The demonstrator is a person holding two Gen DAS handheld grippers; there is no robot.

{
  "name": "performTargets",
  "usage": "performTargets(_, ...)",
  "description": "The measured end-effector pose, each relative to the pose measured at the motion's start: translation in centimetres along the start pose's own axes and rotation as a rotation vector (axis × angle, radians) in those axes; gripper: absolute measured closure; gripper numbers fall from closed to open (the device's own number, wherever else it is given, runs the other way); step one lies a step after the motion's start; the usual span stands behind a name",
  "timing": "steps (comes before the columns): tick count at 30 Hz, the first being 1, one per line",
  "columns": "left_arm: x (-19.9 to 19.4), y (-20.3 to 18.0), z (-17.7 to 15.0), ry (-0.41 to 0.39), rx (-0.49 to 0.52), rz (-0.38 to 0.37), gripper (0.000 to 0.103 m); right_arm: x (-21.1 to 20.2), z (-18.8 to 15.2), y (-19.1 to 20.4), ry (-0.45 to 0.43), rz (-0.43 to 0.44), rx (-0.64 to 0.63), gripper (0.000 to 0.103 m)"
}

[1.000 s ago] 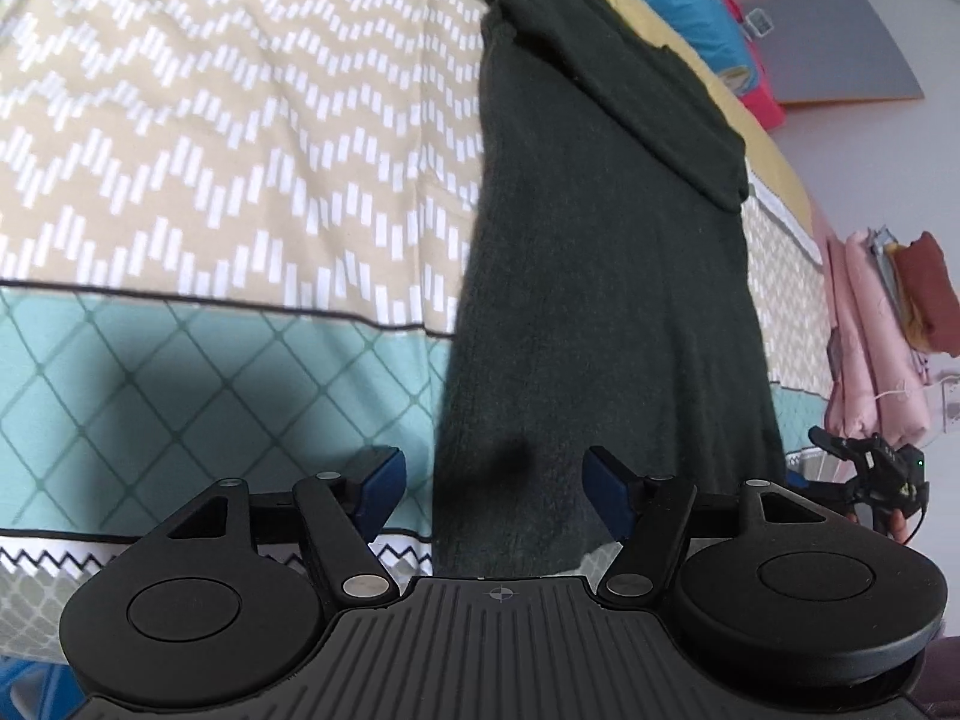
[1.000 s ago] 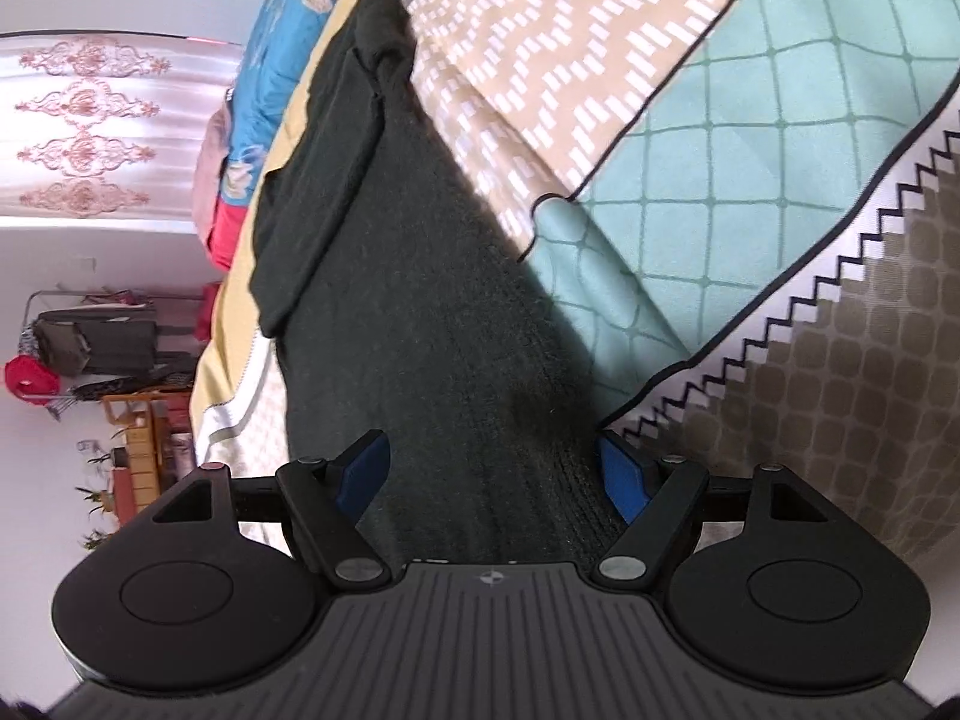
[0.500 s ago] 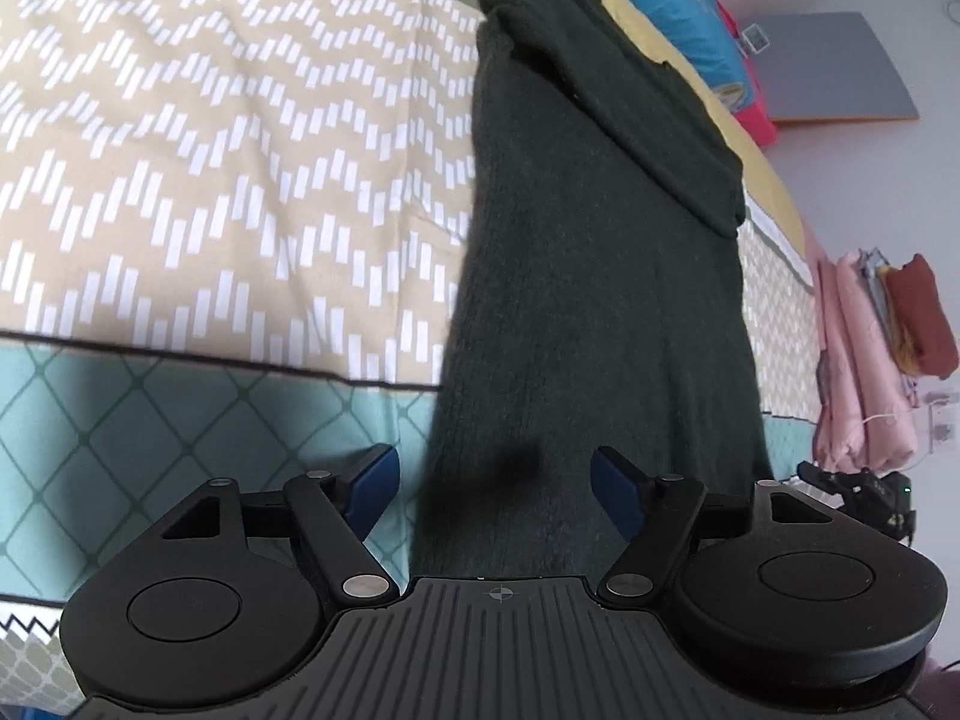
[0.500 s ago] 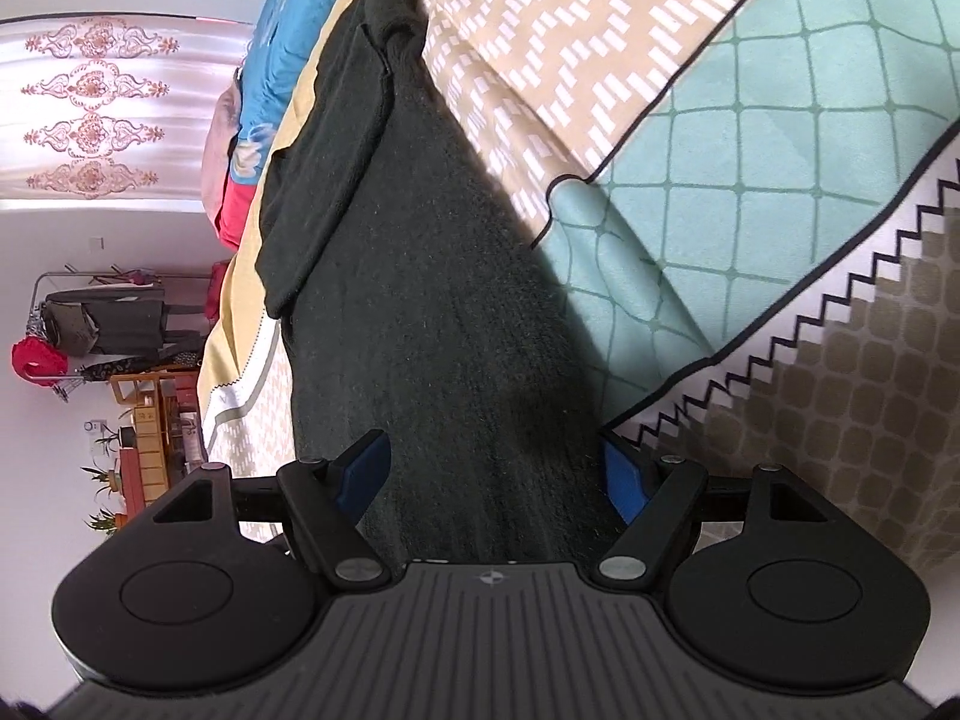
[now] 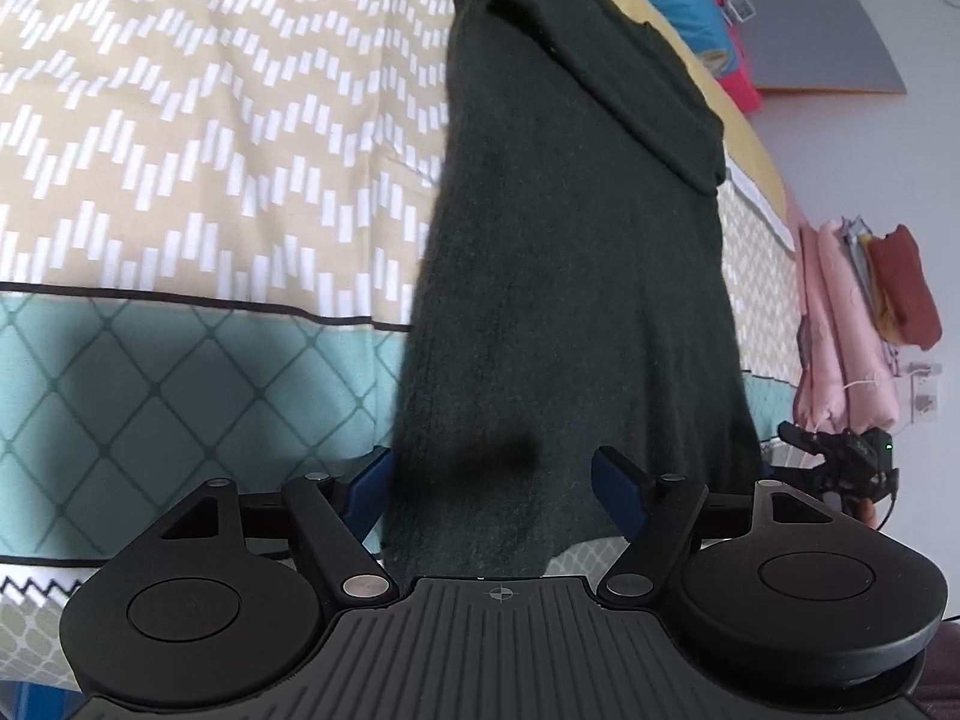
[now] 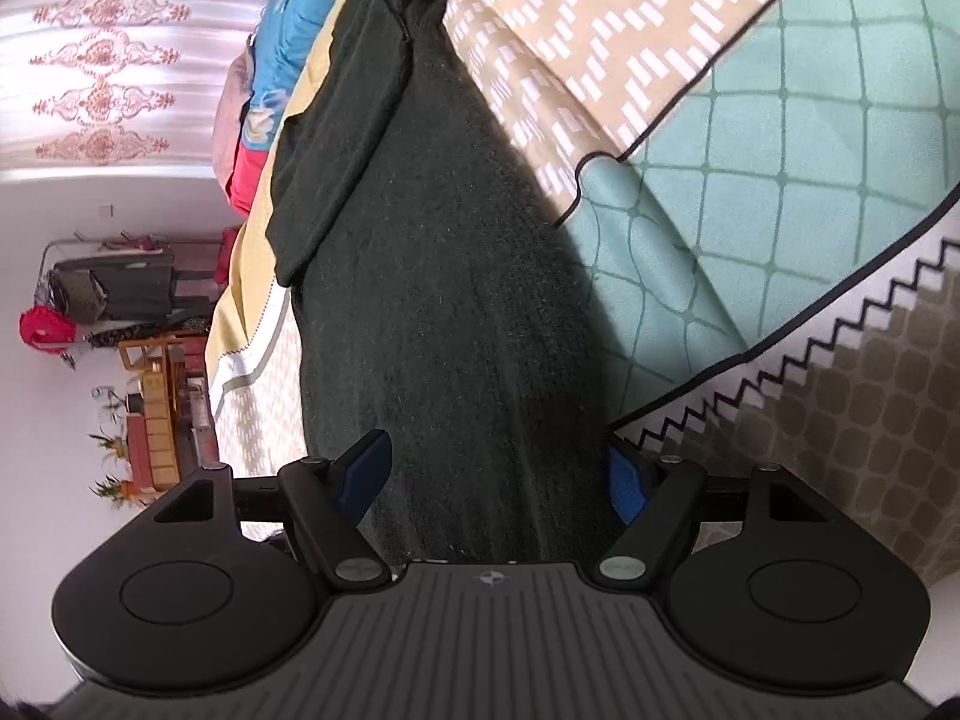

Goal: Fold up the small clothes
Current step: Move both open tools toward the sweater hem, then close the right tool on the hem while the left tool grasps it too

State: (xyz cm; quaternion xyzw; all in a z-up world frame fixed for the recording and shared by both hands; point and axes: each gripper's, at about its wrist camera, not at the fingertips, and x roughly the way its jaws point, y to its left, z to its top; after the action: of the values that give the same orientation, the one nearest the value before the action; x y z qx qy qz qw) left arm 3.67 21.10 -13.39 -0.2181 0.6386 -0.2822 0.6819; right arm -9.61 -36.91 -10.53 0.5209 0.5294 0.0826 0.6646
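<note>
Bedroom, daylit; bed (image 5: 180, 138) under a patterned cover of tan zigzag, teal lattice and an olive border, bright pillows at the far end, pink and red clothes hung past the edge in the left view, a clothes rack and curtain off to the side in the right view. Dark green knit (image 5: 570, 276) laid lengthwise down the bed, body flat, one sleeve (image 5: 636, 72) folded across the upper part toward the far end; same garment in the right view (image 6: 444, 276), sleeve (image 6: 336, 138) lying along its outer edge. Near hem right at both tools. Left hand-held gripper (image 5: 491, 483) spread wide, blue pads on either side of the hem's corner region, nothing pinched. Right hand-held gripper (image 6: 498, 474) likewise spread wide, straddling the hem, one pad over the knit's edge, the other at the bed cover; contact with fabric not certain. Handling, as judgement: soft, limp, fuzzy wool-like knit, light to moderate in weight, stretchy, no stiffness to hold a crease; likely to sag and drag on the cover if lifted from one point. Not fragile, though pads could snag loops. Grippy surface, little slip risk. Best hold probably the two hem corners, a full pinch through all layers, lifted together and carried toward the shoulders to halve the length.
</note>
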Motion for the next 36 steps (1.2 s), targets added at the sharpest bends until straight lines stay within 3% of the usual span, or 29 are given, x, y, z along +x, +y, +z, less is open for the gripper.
performTargets(7, 0.7, 0.3, 0.4, 0.012, -0.029, -0.073, 0.000, 0.3, 0.4, -0.6, 0.023, 0.018, 0.029, 0.025)
performTargets(9, 1.2, -0.1, 0.3, 0.034, -0.022, -0.084, 0.000, 0.7, 0.5, -0.1, 0.042, 0.017, 0.008, 0.028)
performTargets(11, 1.2, -0.3, -0.1, 0.052, -0.001, -0.093, 0.000, 0.8, 0.4, 0.3, 0.060, 0.000, -0.022, 0.043)
performTargets(12, 1.2, -0.3, -0.3, 0.060, 0.007, -0.092, 0.000, 0.7, 0.4, 0.3, 0.066, -0.012, -0.032, 0.044)
performTargets(21, 1.6, 0.5, 0.1, 0.030, -0.061, -0.153, 0.000, 1.5, 0.5, 0.3, 0.106, -0.021, -0.028, 0.047)
performTargets(22, 1.7, 0.2, 0.2, 0.032, -0.050, -0.143, 0.002, 1.6, 0.5, 0.4, 0.112, -0.031, -0.040, 0.061)
performTargets(23, 1.9, 0.0, 0.3, 0.037, -0.041, -0.132, 0.010, 1.8, 0.6, 0.7, 0.119, -0.054, -0.056, 0.080)
performTargets(25, 2.1, -0.5, 0.4, 0.036, -0.037, -0.105, 0.023, 2.0, 0.8, 1.1, 0.134, -0.096, -0.087, 0.084)
performTargets(28, 1.9, -1.1, 0.9, 0.016, -0.044, -0.086, 0.030, 1.8, 1.1, 2.0, 0.130, -0.086, -0.120, 0.085)
performTargets(36, -0.6, -4.0, 4.4, -0.124, -0.005, -0.094, 0.030, -0.3, 4.7, 6.4, 0.039, 0.037, -0.214, 0.087)
